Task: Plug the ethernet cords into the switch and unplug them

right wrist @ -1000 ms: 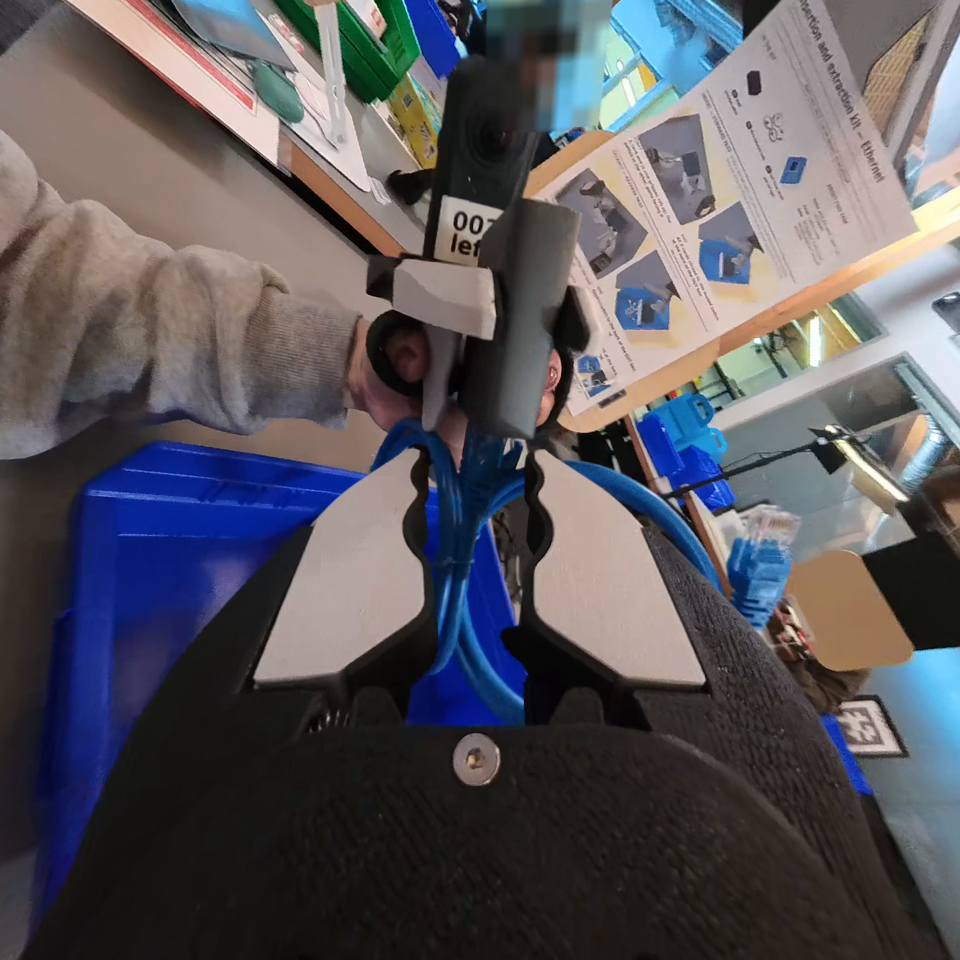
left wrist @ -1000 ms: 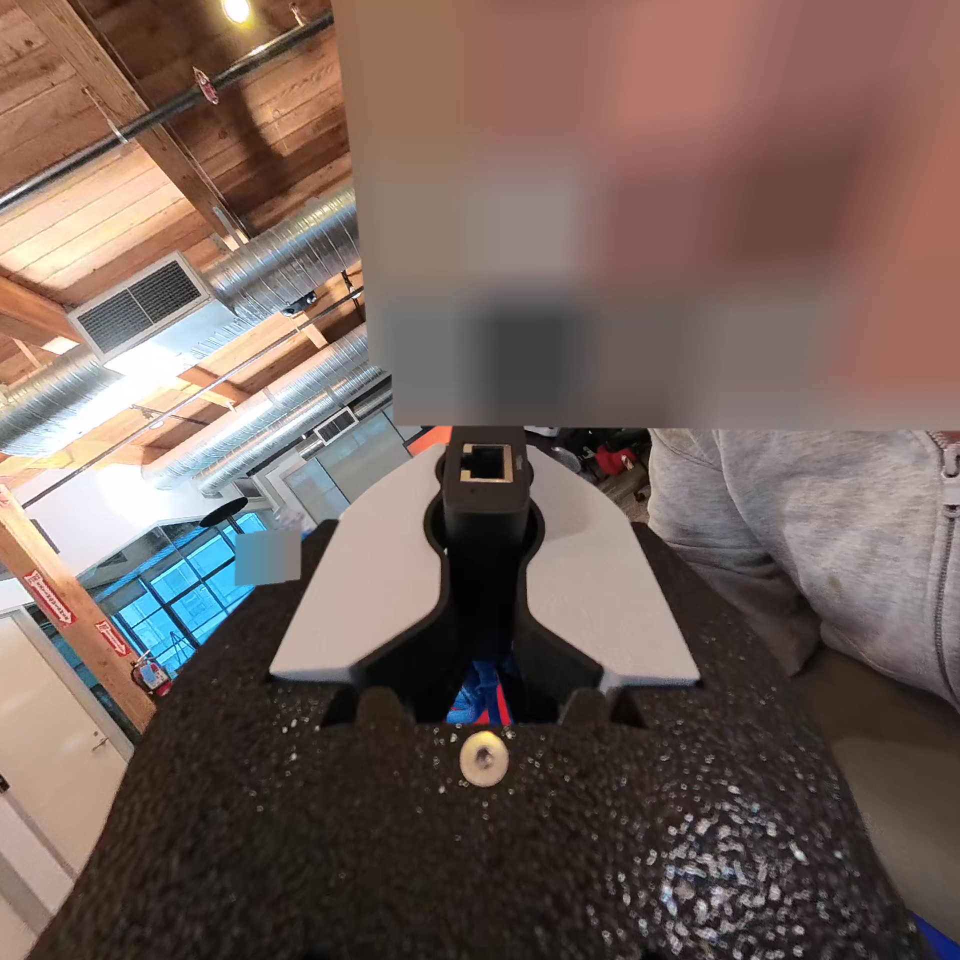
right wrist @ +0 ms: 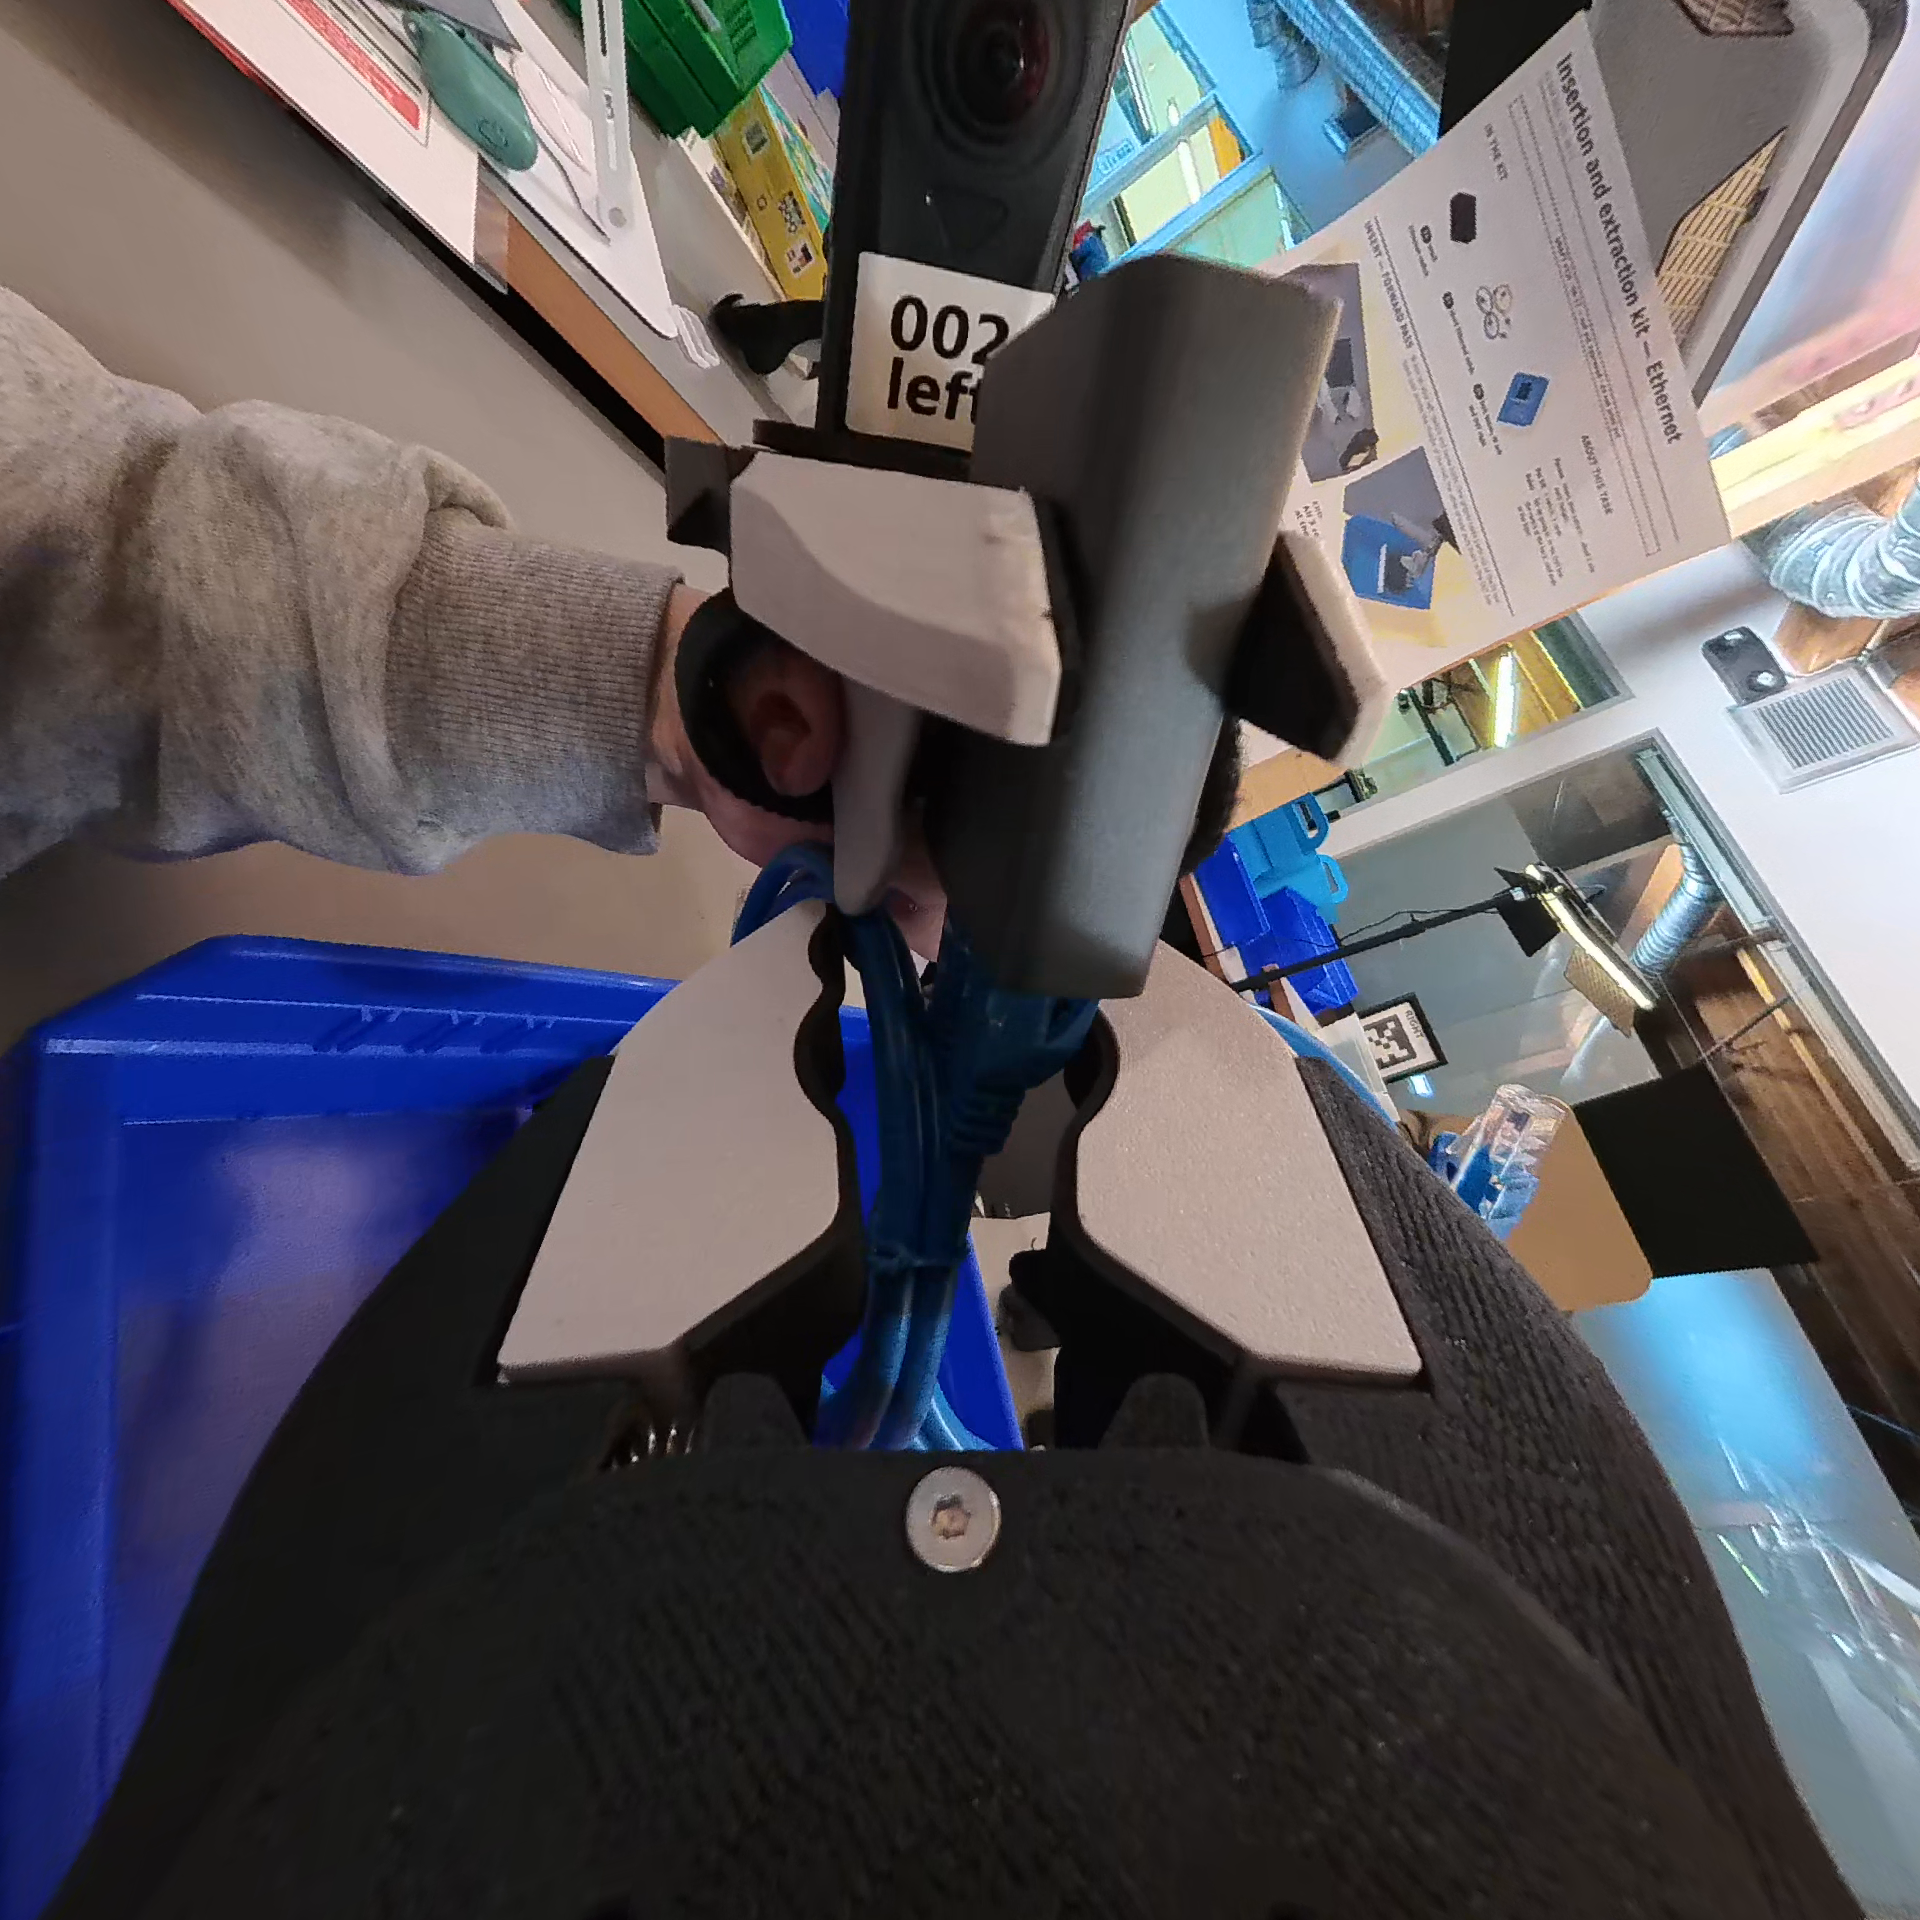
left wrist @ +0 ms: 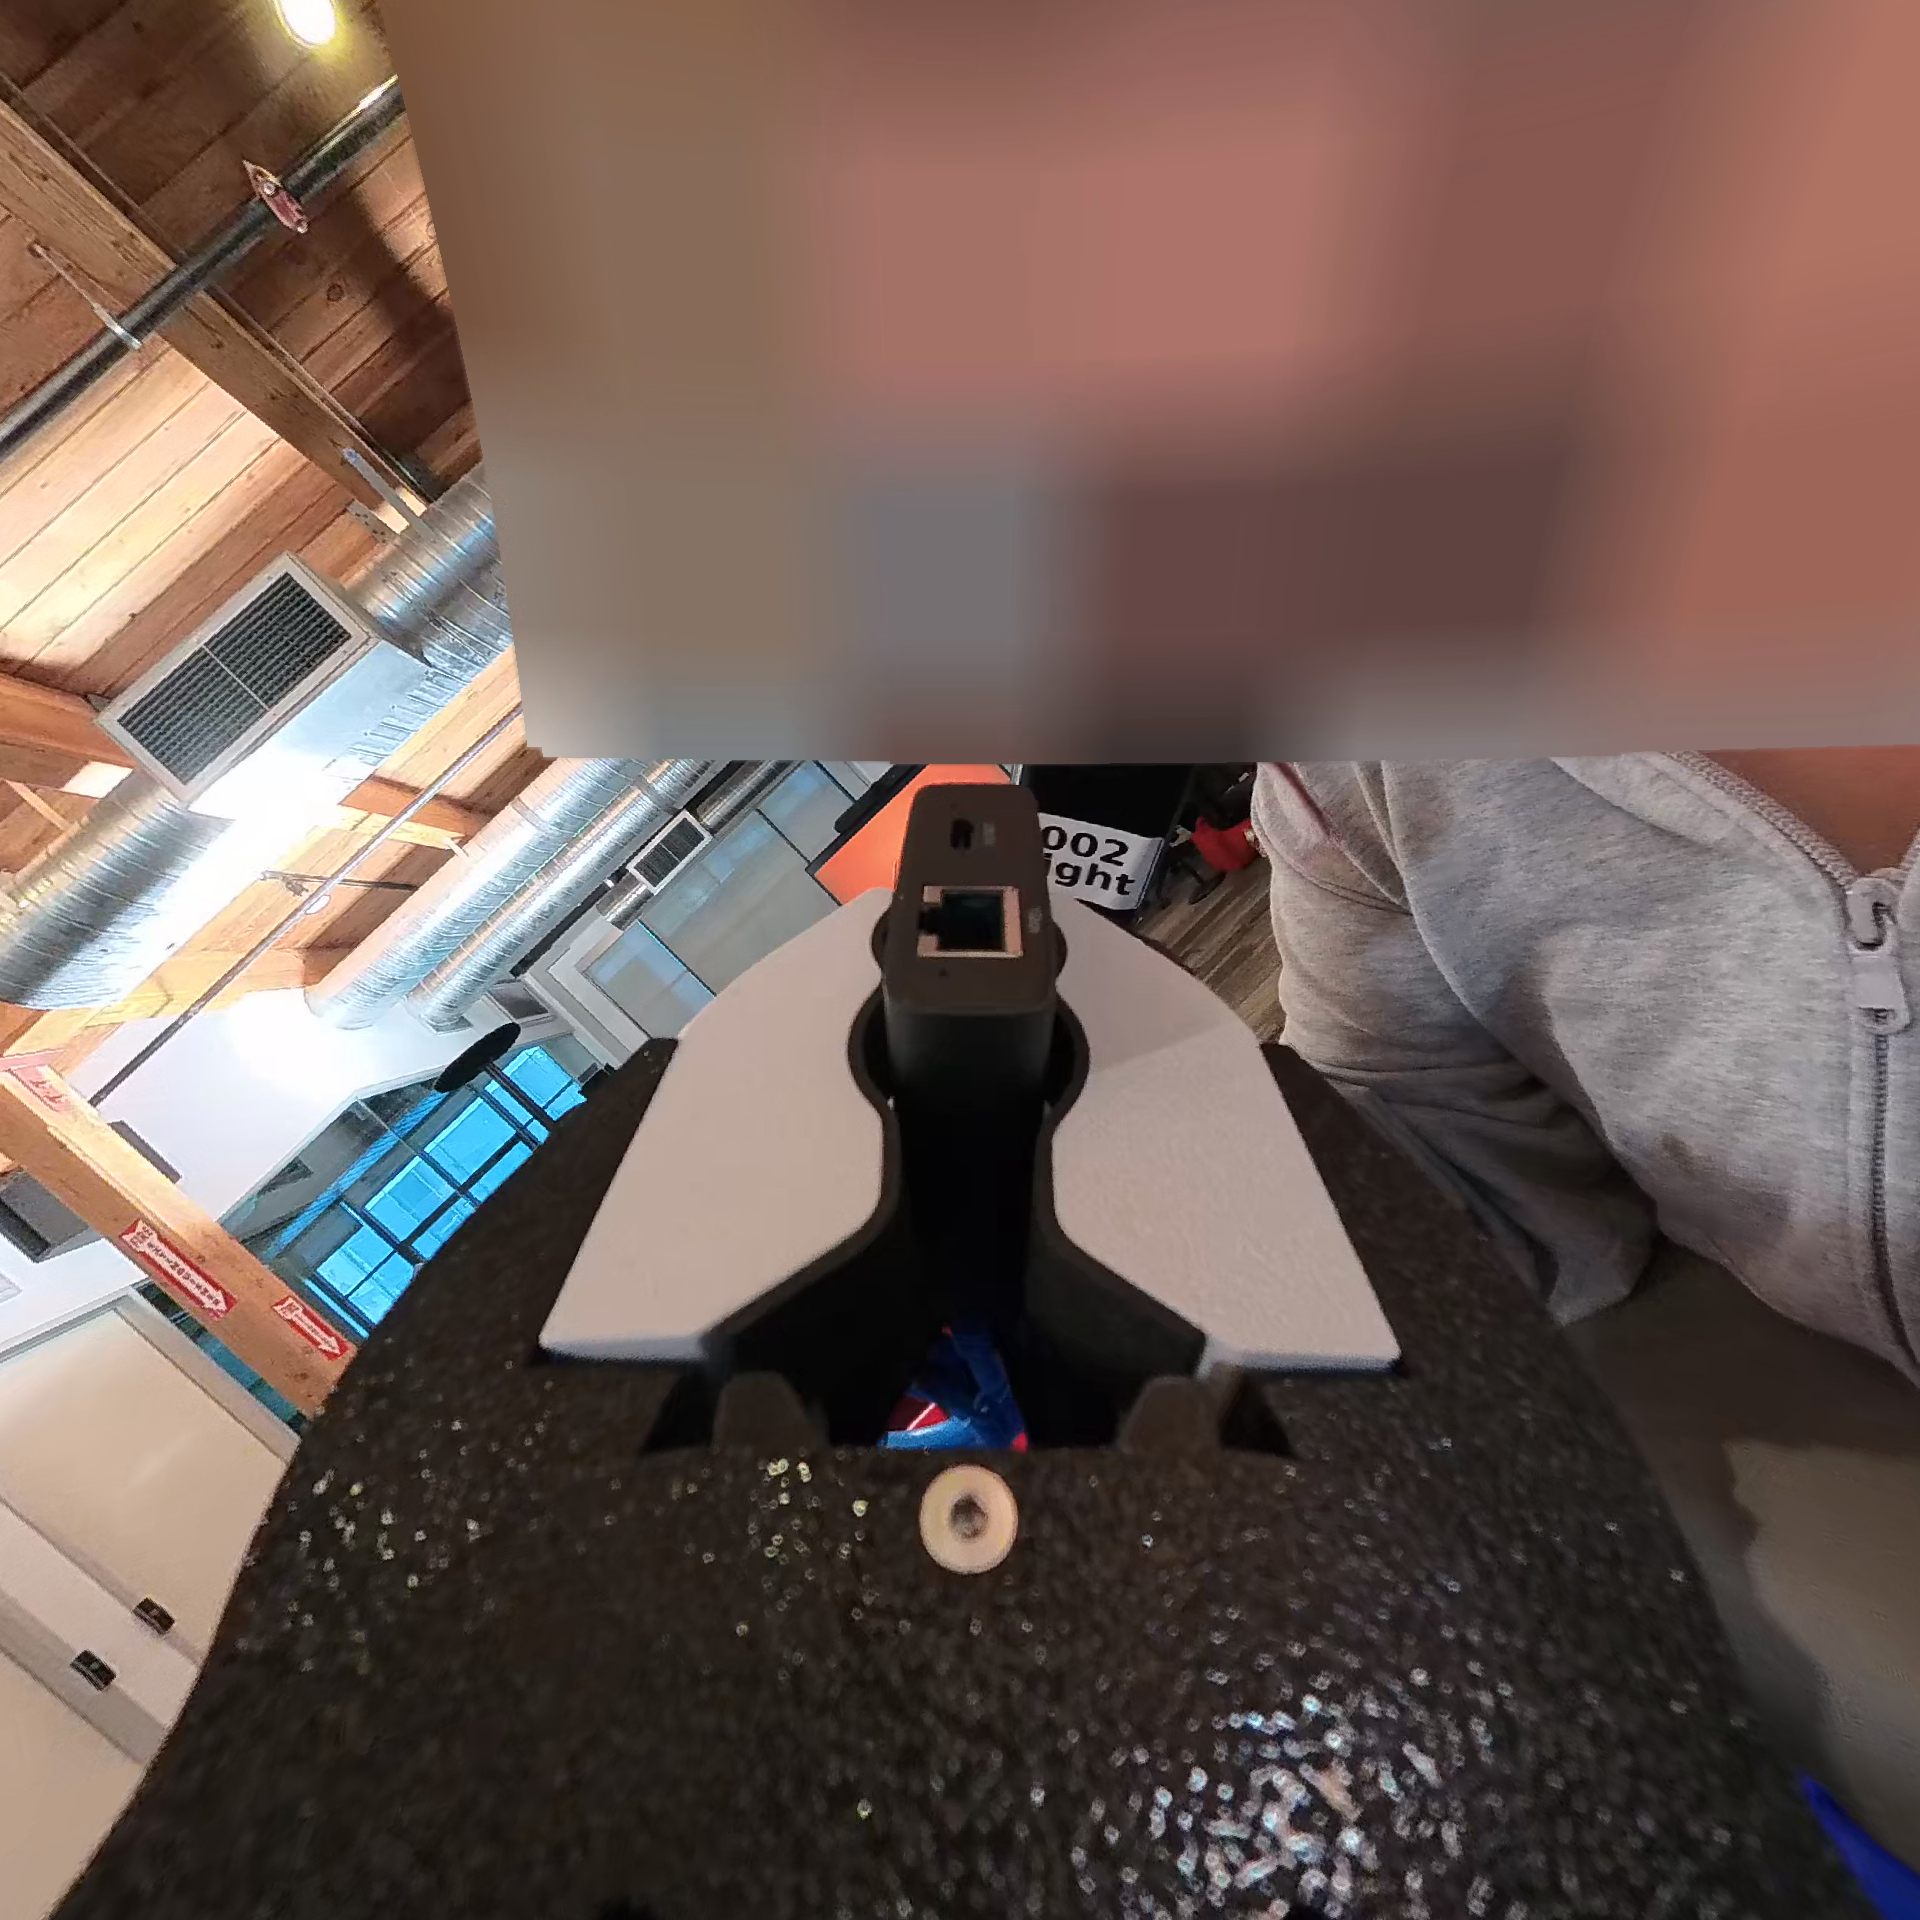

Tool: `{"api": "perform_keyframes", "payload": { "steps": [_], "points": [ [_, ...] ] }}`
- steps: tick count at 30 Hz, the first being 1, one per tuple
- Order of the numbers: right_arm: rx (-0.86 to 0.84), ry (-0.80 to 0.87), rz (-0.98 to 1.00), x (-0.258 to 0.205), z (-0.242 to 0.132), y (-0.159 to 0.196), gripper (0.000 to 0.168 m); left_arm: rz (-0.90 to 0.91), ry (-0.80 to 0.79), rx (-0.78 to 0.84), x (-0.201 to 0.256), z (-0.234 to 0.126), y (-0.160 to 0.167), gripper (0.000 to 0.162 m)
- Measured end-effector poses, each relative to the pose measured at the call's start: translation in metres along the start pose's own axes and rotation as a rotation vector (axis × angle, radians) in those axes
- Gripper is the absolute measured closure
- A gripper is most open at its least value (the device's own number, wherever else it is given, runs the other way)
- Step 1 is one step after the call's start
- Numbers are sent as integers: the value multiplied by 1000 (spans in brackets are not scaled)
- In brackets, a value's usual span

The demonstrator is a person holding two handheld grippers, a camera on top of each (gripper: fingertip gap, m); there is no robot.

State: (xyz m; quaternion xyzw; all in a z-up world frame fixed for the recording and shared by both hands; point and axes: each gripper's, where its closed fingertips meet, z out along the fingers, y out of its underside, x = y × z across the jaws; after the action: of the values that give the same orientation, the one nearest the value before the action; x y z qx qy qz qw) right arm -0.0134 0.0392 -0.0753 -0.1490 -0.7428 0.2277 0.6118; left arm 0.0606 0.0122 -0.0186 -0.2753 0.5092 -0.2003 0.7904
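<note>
Gripping black adapter (left wrist: 971,997) between left tongs (left wrist: 971,935); right tongs (right wrist: 961,997) clamp blue cable (right wrist: 914,1122).

A wooden plank ceiling (left wrist: 156,499) spans the left wrist view, crossed by a dark pipe (left wrist: 187,281) and silver ducts (left wrist: 582,883), with a louvred vent (left wrist: 239,665) set beside them. A ceiling lamp (left wrist: 307,19) glows at the top edge. Below stand blue-tinted windows (left wrist: 436,1174) and a timber post (left wrist: 177,1236) bearing red stickers. In the right wrist view, a printed sheet (right wrist: 1507,395) hangs tilted at upper right. A green bin (right wrist: 707,62) sits on the far counter (right wrist: 260,270), near a teal oval thing (right wrist: 473,99). A black-and-white square marker (right wrist: 1397,1039) shows at right.
</note>
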Motion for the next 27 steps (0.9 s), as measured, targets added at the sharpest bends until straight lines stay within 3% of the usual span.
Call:
{"api": "perform_keyframes", "payload": {
  "steps": [19, 27],
  "points": [
    [-47, 4, 44, 3, 2, 4, 127, 35, -25, -40, -3, 1, 7, 141],
    [-86, 27, -66, 3, 2, 6, 135, 46, -11, -62, -1, 1, 10, 140]
  ]
}}
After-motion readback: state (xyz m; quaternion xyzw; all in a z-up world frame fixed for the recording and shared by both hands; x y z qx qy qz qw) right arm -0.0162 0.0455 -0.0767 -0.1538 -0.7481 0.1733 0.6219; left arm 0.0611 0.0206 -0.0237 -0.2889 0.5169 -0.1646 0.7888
